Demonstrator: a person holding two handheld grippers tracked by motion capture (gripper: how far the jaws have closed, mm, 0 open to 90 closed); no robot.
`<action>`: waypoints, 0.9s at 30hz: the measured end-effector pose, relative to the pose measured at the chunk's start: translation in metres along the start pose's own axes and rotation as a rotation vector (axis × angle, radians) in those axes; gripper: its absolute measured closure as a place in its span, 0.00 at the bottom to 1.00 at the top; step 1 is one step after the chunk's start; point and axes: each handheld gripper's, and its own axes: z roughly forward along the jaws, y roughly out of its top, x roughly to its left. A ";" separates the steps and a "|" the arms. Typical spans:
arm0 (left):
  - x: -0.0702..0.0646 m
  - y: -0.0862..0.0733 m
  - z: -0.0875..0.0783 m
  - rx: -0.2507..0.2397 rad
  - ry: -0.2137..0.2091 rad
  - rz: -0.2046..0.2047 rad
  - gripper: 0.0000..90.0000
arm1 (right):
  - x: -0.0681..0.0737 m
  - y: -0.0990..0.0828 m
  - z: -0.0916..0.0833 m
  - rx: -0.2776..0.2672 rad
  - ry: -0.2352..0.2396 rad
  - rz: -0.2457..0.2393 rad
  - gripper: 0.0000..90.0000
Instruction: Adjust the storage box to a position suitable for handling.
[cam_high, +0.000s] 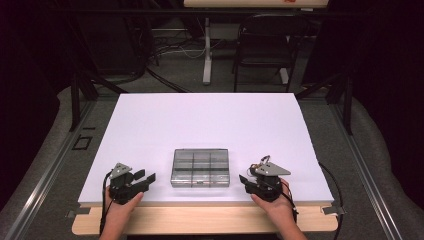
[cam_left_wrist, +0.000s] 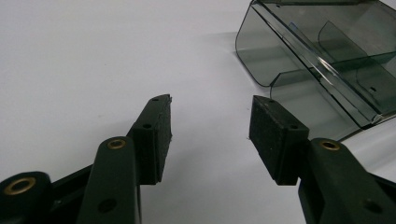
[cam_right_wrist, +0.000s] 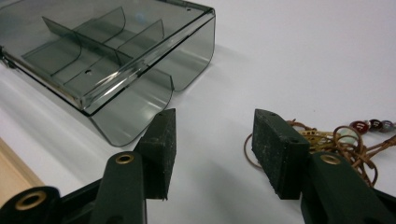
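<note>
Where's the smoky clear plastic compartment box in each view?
High view: smoky clear plastic compartment box at the table's near centre, between the two tongs.
Left gripper view: upper right, lid shut.
Right gripper view: upper left.
Shared landmark: the box's rounded corner beside each view's tongs.

A white table top (cam_high: 200, 125) with a bare wooden front edge (cam_high: 200, 220) carries a smoky clear plastic compartment box (cam_high: 200, 167), lid closed, near the front centre. Just right of the box lies a tangled brown corded necklace with beads (cam_right_wrist: 345, 140).
</note>
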 end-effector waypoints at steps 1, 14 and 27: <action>0.000 0.000 0.000 0.000 0.000 0.000 0.54 | 0.000 0.000 0.000 0.000 0.000 0.000 0.56; -0.009 0.001 0.005 -0.005 0.003 0.023 0.54 | 0.004 -0.001 -0.004 0.026 0.012 0.002 0.63; -0.020 -0.002 0.002 0.009 -0.041 0.040 0.69 | 0.008 0.006 -0.008 0.027 0.045 0.006 0.75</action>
